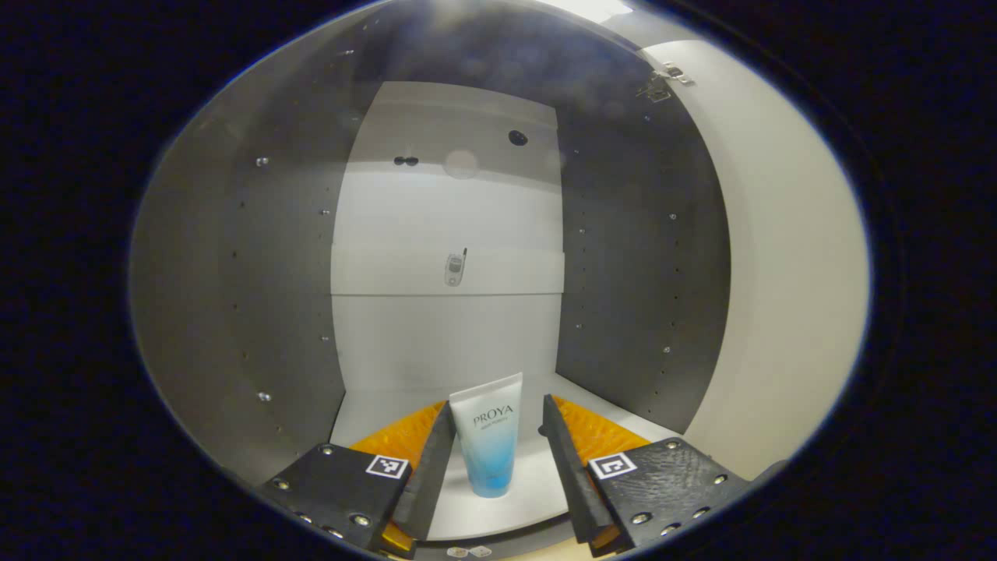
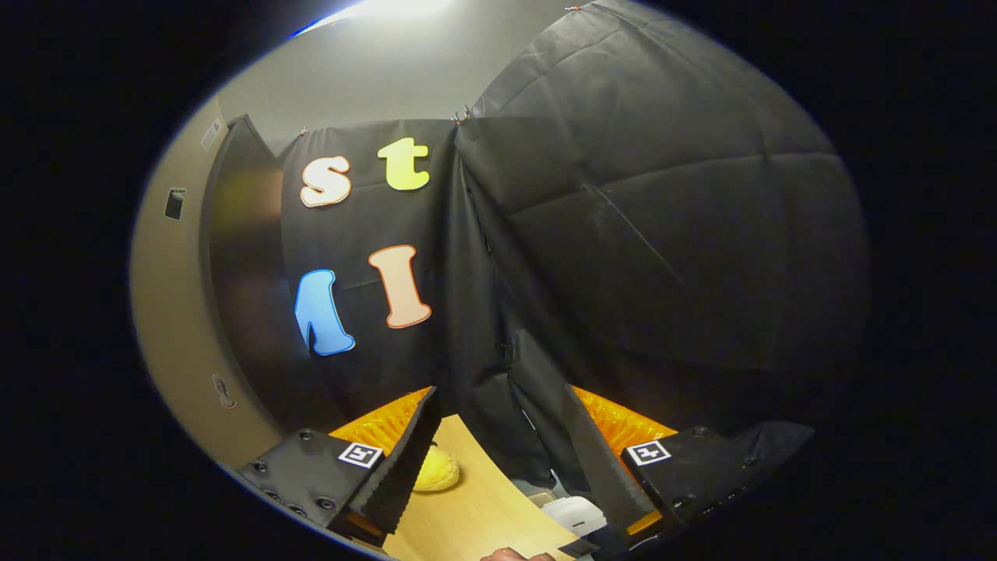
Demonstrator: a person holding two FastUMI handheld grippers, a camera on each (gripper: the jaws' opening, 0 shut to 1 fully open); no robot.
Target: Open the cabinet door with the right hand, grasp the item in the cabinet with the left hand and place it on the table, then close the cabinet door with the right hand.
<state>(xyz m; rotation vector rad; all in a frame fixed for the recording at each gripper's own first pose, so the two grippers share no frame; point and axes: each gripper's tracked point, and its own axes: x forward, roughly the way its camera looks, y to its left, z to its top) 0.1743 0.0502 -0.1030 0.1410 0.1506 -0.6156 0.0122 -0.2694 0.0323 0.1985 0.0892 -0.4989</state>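
A white and blue tube (image 1: 489, 436) stands upright, cap down, on the cabinet's white floor (image 1: 374, 409). My left gripper (image 1: 494, 409) is open, its fingers on either side of the tube with a gap on each side. The open cabinet door (image 1: 787, 273) stands at the right, with a hinge (image 1: 662, 82) near its top. In the right gripper view my right gripper (image 2: 498, 401) is open and empty above the wooden table (image 2: 483, 506), and the door (image 2: 179, 312) shows at the left edge.
Grey cabinet side walls (image 1: 257, 296) close in on both sides, with a white back panel (image 1: 452, 234). A yellow object (image 2: 436, 475) lies on the table by my right gripper's left finger. A white item (image 2: 575, 514) sits at the table's edge.
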